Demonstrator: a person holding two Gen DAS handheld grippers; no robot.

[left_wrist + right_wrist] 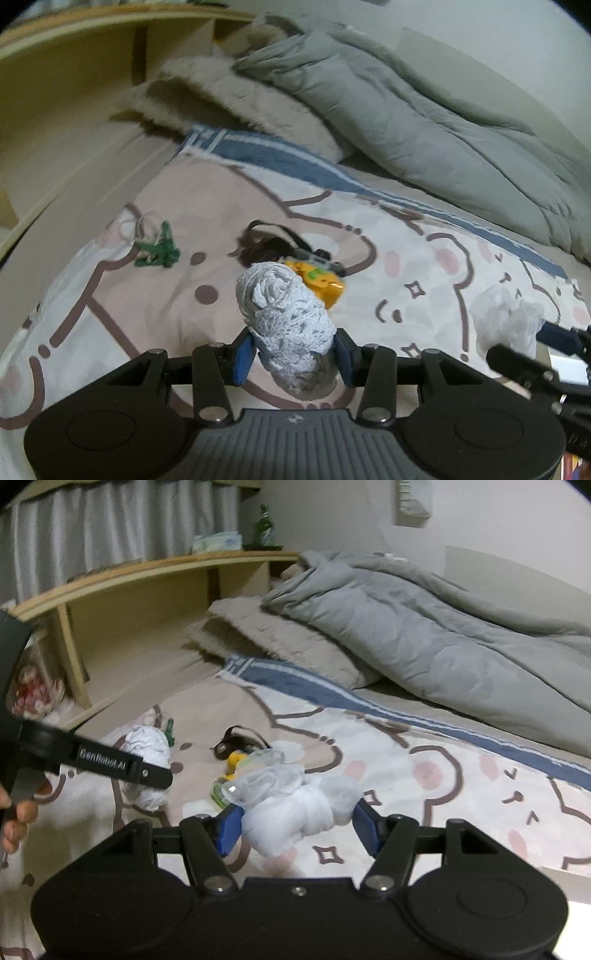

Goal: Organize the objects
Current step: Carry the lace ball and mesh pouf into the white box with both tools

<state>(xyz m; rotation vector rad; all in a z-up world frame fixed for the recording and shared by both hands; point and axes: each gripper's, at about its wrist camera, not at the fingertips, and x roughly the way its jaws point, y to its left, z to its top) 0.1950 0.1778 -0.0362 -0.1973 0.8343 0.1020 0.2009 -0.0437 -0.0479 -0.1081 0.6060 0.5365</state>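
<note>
A person kneels over a bed, a handheld gripper in each hand. The left gripper [293, 356] has its blue jaws clamped on a ball of pale blue-white yarn [284, 314], lifted just above the cartoon bear bedspread [147, 314]. The right gripper [297, 829] has its jaws closed around a bundle of crumpled white plastic bags [291, 812], also held above the bedspread. Between and beyond the two, lying on the bedspread, are a small yellow toy [325, 286], a tangled black strap [266, 243] touching it, and further left, apart from both, a cluster of green clips [159, 251]. A grey duvet [424, 627] is heaped along the wall side, and a wooden headboard shelf [147, 576] carries a green bottle [264, 526].
</note>
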